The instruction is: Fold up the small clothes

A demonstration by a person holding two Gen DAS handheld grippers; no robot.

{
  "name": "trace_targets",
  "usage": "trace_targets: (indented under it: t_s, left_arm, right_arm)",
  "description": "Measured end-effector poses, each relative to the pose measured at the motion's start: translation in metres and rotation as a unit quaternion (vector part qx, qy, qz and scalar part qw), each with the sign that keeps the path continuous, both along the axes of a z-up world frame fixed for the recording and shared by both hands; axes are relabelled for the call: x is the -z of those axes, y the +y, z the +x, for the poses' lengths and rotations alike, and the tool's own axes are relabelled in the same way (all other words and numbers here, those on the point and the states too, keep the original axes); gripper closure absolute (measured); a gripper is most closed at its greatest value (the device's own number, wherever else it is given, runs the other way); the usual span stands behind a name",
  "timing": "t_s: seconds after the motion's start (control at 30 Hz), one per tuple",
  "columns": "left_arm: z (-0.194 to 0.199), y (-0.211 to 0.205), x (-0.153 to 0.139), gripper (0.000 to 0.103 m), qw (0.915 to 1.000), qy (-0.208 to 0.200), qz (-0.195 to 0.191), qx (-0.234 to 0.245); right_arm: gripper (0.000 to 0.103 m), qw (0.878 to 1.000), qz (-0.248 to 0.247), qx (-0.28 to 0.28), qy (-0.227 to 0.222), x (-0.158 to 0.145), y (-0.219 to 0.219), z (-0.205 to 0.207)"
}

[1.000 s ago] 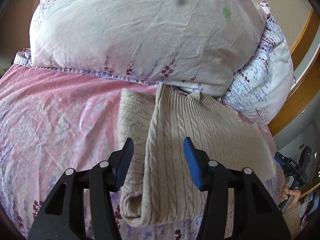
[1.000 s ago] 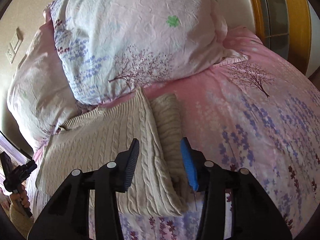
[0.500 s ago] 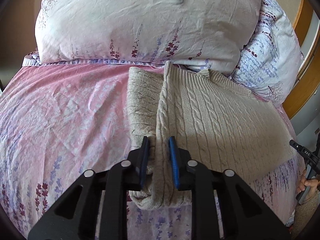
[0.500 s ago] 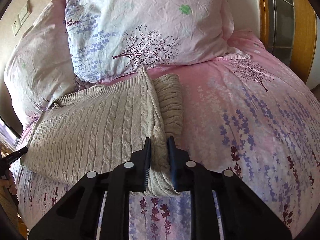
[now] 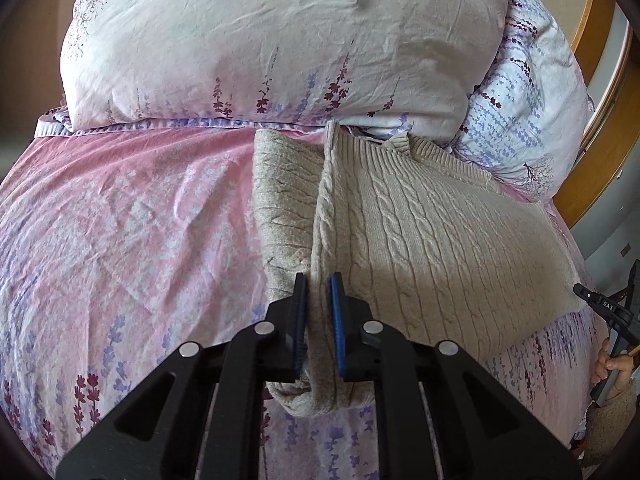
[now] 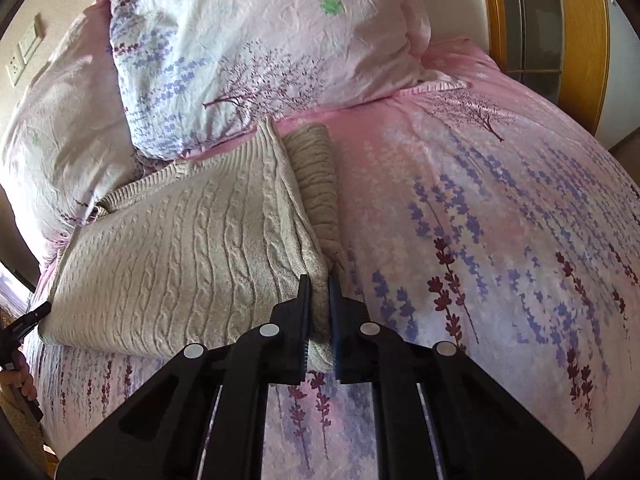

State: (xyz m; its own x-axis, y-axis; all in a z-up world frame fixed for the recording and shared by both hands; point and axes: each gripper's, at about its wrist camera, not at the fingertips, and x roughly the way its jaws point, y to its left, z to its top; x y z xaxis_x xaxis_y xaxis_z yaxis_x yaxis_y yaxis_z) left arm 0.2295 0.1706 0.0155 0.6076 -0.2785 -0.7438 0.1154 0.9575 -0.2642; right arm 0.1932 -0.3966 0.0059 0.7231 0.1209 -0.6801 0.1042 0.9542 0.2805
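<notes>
A beige cable-knit sweater [image 5: 432,240] lies on a pink floral bed, its collar against the pillows. My left gripper [image 5: 319,284] is shut on the sweater's left side fold near the hem, beside a folded-in sleeve [image 5: 282,196]. In the right wrist view the same sweater [image 6: 180,252] lies left of center. My right gripper [image 6: 319,284] is shut on its right side fold near the hem, with the other sleeve [image 6: 316,176] lying just to the right. Each gripper [image 5: 612,312] shows small at the edge of the other's view.
Two floral pillows [image 5: 280,40] [image 6: 260,48] stand behind the sweater. The pink bedspread [image 6: 500,220] [image 5: 120,220] spreads to both sides. A wooden window frame [image 6: 584,32] is at the right, and wall sockets [image 6: 24,52] at the left.
Both grippers were open over the sweater's side edges a second ago. They closed on the side folds near the hem and now grip them tighter.
</notes>
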Motion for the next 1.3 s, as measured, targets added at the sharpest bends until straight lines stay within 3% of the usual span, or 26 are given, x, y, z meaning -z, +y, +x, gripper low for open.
trace_targets:
  t_s: [0.1,0.17,0.27,0.33,0.43,0.57,0.7,0.77,0.93,1.0,1.07,1.3]
  left_arm:
    - [-0.006,0.000,-0.005,0.088,0.9999,-0.012,-0.006,-0.001]
    - [-0.011,0.006,-0.011,0.087,0.9996,-0.022,-0.015,-0.009]
    - [-0.018,0.006,-0.026,0.082,0.9985,-0.048,-0.012,-0.023]
    - [-0.021,-0.003,-0.034,0.071,0.9977,-0.065,-0.009,-0.016]
    - [-0.020,-0.027,-0.036,0.063,0.9977,-0.066,-0.005,0.014]
    - [-0.016,-0.050,-0.023,0.063,0.9982,-0.045,0.009,0.037]
    - [-0.012,-0.049,-0.002,0.065,0.9991,-0.013,0.018,0.035]
    - [-0.013,-0.047,-0.001,0.066,0.9990,-0.018,0.017,0.038]
    - [-0.014,-0.025,-0.010,0.061,0.9987,-0.009,-0.049,0.013]
    - [-0.012,-0.009,-0.017,0.058,0.9969,-0.015,-0.077,-0.006]
    - [-0.008,0.005,-0.020,0.051,0.9950,-0.012,-0.094,-0.030]
    - [0.025,0.031,-0.011,0.043,0.9863,0.033,-0.151,-0.058]
  right_arm:
    - [0.092,1.000,-0.017,0.002,0.004,-0.006,0.006,0.003]
    - [0.084,1.000,-0.024,0.004,-0.001,-0.012,0.008,0.001]
    - [0.067,0.999,-0.030,0.002,-0.030,-0.028,0.014,-0.006]
    - [0.050,0.998,-0.036,-0.015,-0.046,-0.038,0.025,-0.007]
    - [0.050,0.995,-0.062,-0.054,-0.050,-0.043,0.050,-0.002]
    - [0.050,0.993,-0.084,-0.077,-0.026,-0.033,0.069,0.009]
    - [0.047,0.992,-0.102,-0.071,0.036,-0.006,0.066,0.023]
    - [0.046,0.990,-0.113,-0.074,0.029,-0.005,0.068,0.023]
    - [0.046,0.992,-0.104,-0.072,0.015,-0.020,0.078,0.025]
    - [0.040,0.992,-0.098,-0.077,0.001,-0.029,0.085,0.026]
    - [0.035,0.991,-0.098,-0.086,-0.005,-0.034,0.096,0.033]
    - [0.033,0.986,-0.124,-0.107,-0.008,-0.032,0.143,0.060]
